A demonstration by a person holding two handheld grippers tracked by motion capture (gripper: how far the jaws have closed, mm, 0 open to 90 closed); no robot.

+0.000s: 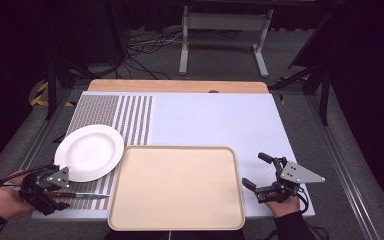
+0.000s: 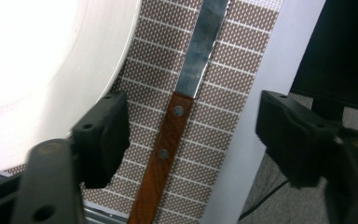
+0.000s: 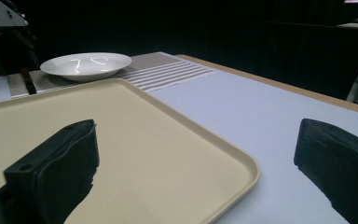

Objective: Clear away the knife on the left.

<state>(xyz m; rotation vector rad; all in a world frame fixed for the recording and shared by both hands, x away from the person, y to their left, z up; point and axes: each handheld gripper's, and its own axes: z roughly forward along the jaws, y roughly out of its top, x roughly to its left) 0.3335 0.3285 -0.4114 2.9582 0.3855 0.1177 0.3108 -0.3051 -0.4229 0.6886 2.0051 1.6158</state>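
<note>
A knife with a brown wooden handle (image 2: 165,149) and steel blade lies on the patterned strip of the mat, blade (image 1: 92,196) pointing toward the tray. My left gripper (image 1: 62,196) sits at the table's near left corner. Its jaws (image 2: 193,133) stand on either side of the handle with gaps on both sides, so it is open. A white plate (image 1: 90,151) rests just beyond the knife. A beige tray (image 1: 177,187) lies at the front middle with nothing on it. My right gripper (image 1: 253,170) stands open, nothing between its jaws, right of the tray's near right corner (image 3: 242,172).
The pale mat (image 1: 210,120) covers the table, with a brown dotted and striped section (image 1: 125,115) at the left. A wooden table edge (image 1: 180,86) shows at the back. Metal rails run along both sides, with a stand and cables on the floor behind.
</note>
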